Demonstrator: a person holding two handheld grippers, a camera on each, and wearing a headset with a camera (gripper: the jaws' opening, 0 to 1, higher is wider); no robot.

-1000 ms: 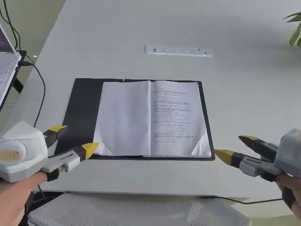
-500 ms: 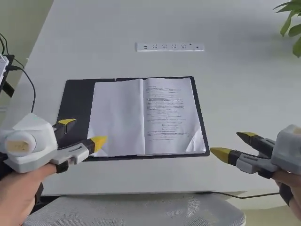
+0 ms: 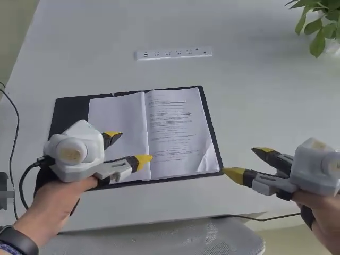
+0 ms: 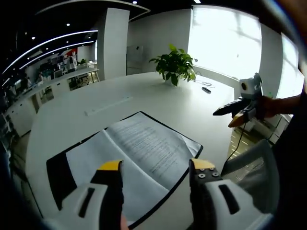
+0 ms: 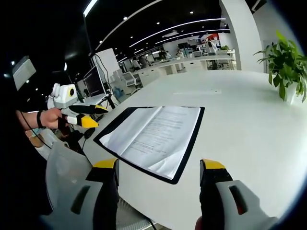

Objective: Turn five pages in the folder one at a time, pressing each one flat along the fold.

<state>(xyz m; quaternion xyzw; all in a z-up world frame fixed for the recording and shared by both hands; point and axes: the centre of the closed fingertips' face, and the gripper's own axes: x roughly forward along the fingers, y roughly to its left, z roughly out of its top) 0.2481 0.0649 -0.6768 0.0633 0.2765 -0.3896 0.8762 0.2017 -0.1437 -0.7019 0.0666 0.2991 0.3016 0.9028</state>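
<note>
**Open black folder on white table, with 2 tongs**

1. Folder: black cover, lying open and flat on the table, near its front edge and left of centre in the head view.
2. Left page: blank white, lying flat, with a strip of bare black cover exposed to its left.
3. Right page: printed text, meeting the left page at the central fold. Its lower outer corner curls up slightly.
4. Left tongs: yellow-tipped jaws apart, holding nothing, positioned over the lower part of the left page. Whether they touch the paper cannot be told. The person's hand grips the white body.
5. Right tongs: jaws apart, holding nothing, held at the table's front edge to the right of the folder's lower right corner, clear of it and pointing toward it.
6. Power strip: white, flat on the table beyond the folder, well apart from it.
7. Plant: green leaves at the far right corner.
8. Cable: black, hanging off the table's left side.
9. Chair: grey mesh, below the front edge.
</note>
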